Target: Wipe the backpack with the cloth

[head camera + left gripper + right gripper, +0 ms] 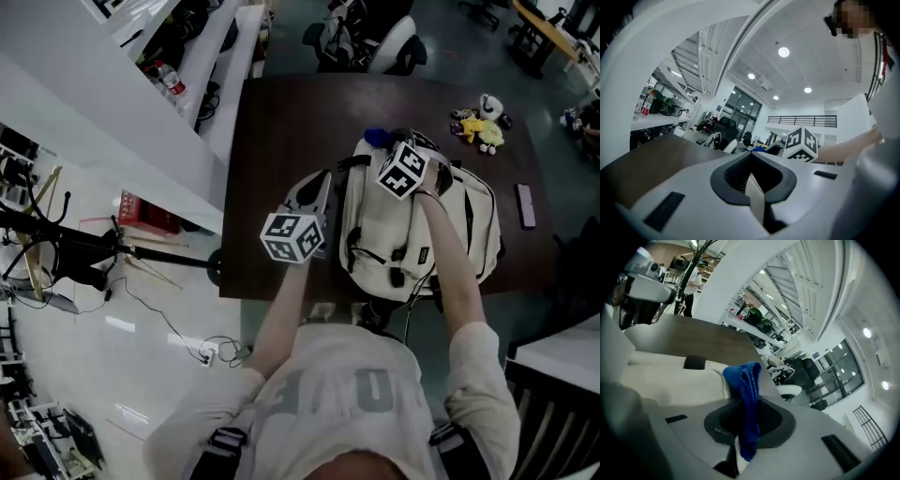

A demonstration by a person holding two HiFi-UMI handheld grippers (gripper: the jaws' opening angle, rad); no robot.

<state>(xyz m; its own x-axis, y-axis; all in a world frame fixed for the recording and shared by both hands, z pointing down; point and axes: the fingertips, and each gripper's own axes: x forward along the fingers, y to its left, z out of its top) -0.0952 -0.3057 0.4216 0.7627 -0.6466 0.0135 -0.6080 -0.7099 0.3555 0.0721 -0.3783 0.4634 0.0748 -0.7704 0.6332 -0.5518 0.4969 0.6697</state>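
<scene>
A cream backpack (394,225) with black straps lies flat on the dark brown table (281,122). My right gripper (386,148) hovers over the backpack's far top end, shut on a blue cloth (377,138). In the right gripper view the blue cloth (743,376) sticks out of the shut jaws of the right gripper (749,401), above the backpack's cream fabric (661,376). My left gripper (319,183) is just off the backpack's left side. In the left gripper view the left gripper (750,158) is shut; only a thin pale strip shows in the seam, and no object is clearly held.
A heap of small toys (483,127) lies at the table's far right, and a dark flat device (526,204) lies near its right edge. Office chairs (375,42) stand beyond the far edge. A white counter (216,66) runs along the left.
</scene>
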